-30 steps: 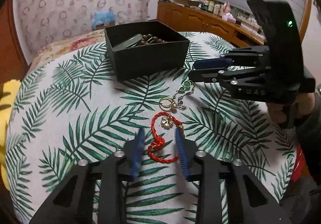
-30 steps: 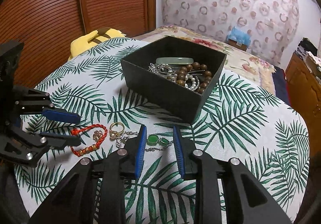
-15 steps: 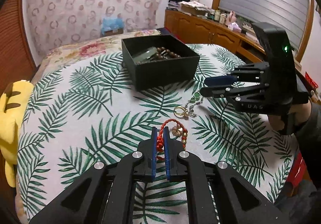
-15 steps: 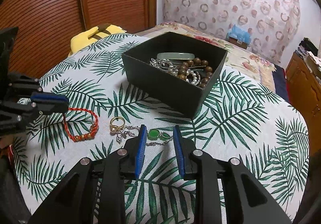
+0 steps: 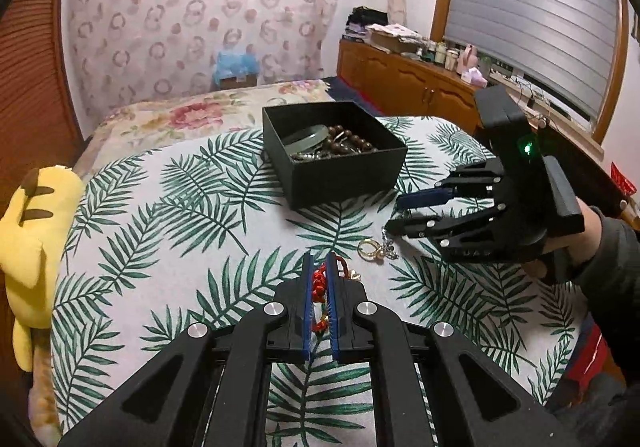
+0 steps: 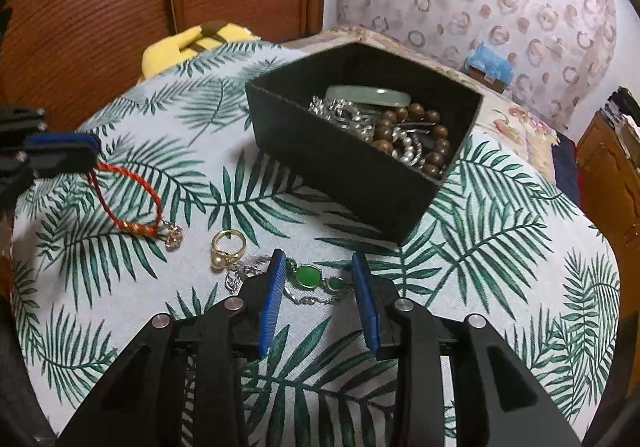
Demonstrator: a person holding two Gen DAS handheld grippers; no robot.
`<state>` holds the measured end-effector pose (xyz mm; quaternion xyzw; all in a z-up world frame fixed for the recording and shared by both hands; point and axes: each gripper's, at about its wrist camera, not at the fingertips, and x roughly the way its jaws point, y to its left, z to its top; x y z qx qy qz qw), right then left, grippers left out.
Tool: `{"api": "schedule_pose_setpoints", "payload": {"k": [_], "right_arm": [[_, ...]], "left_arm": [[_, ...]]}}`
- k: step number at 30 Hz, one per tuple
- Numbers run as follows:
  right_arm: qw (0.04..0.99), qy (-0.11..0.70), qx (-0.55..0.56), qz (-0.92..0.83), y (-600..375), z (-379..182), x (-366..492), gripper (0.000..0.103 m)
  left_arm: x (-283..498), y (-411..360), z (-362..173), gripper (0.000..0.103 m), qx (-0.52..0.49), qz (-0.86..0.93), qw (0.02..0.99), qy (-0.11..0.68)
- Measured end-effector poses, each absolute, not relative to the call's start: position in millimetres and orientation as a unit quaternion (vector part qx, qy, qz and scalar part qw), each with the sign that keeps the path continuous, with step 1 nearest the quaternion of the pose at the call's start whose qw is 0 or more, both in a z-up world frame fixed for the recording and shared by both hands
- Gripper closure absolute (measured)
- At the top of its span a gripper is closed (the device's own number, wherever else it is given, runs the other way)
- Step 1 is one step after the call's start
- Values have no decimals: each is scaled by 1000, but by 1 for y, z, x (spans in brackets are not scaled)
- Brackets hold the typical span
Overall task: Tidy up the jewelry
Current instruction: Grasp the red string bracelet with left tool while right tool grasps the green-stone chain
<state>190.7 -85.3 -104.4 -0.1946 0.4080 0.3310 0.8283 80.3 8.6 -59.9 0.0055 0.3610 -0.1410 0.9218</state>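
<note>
Dangling, apparently, red bracelet [image 6: 132,203] from left gripper [image 5: 320,267]

Both views evenly lit, soft indoor light, warm cast; source not visible. Shadows faint, only a soft dark band beside the box [image 6: 360,167]. Strong fisheye bending toward edges, black vignette in all corners. Slight motion blur at left edge of right wrist view. Green LED [image 5: 527,147] glows at right of left wrist view.

Our left gripper [image 5: 320,271] has its blue-padded fingers [image 5: 307,299] pinched nearly together on a red cord, raised; our right gripper [image 6: 320,279], fingers [image 6: 272,299] spread wide, hovers low over the worktop
</note>
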Motion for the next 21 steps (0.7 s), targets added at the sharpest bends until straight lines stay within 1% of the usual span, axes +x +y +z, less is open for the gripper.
{"api": "schedule_pose_setpoints", "payload": {"k": [5,7,8,12,13,14,21], "right_arm": [[824,415,-191,336,-89,-104,191,67],[822,417,-191,336,-91,-104,190,74],[822,419,-192,336,-92,-104,189,81],[819,421,-202,333,-91,-103,185,82],[819,419,-204,333,-91,-102,183,85],[821,417,-204,332,-91,-101,182,92],[828,406,-202,330,-94,-93,179,93]], "left_arm": [[80,11,-56,98,2,-138,924,356],[81,11,-55,98,2,-137,925,355],[81,11,-55,98,2,-137,925,354],[82,12,-55,98,1,-137,925,353],[82,12,-54,98,1,-137,926,352],[82,12,-54,98,1,-137,926,352],[87,10,-45,98,1,-135,930,341]]}}
